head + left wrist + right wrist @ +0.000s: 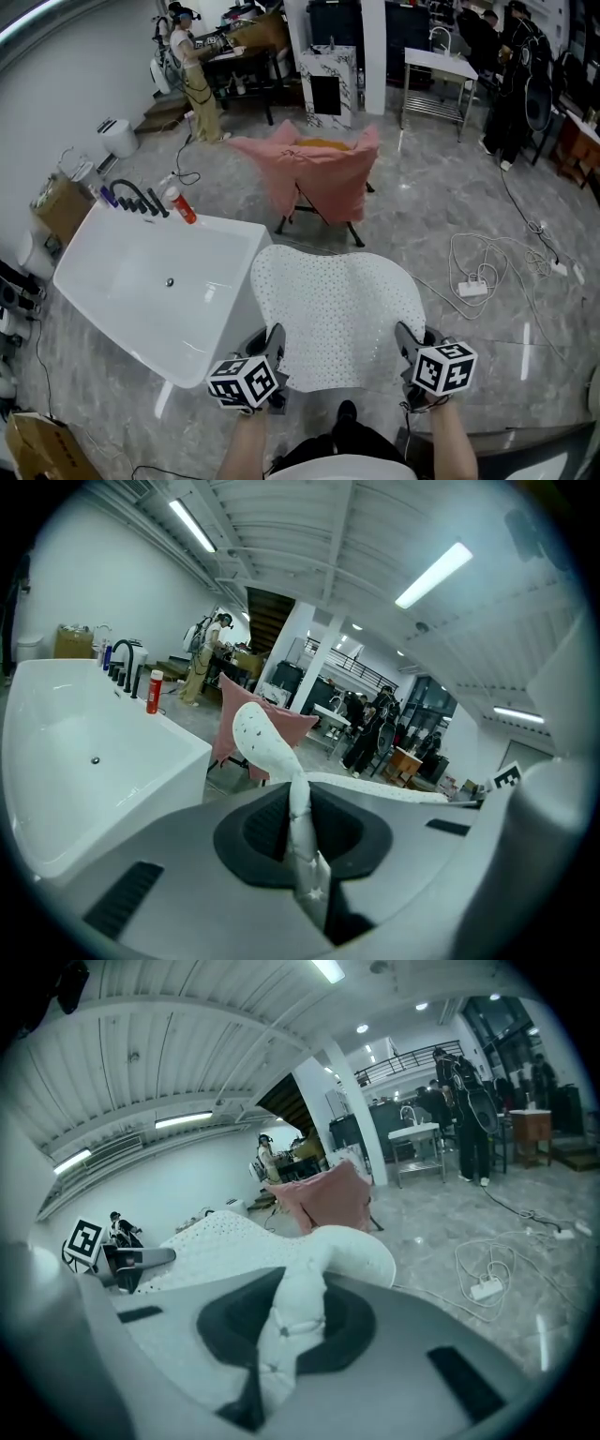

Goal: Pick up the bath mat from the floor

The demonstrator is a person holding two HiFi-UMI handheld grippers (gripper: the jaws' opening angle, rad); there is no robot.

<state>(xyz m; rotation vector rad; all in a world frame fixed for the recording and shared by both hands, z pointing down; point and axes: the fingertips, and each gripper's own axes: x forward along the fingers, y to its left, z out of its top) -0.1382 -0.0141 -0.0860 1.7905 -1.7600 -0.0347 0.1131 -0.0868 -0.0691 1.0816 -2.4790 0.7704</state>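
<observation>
Bath mat is stretched between our grippers, above the floor, beside the bathtub; our left gripper pinches its near-left corner; our right gripper pinches its near-right corner.

Grey marble floor, white bathtub (left), pink-draped chair

We find no words, numbers or brand names that we can read. The black-and-white left marker cube and right marker cube carry only square coded patterns. Any print on the red plastic bottle is too small for us.
</observation>
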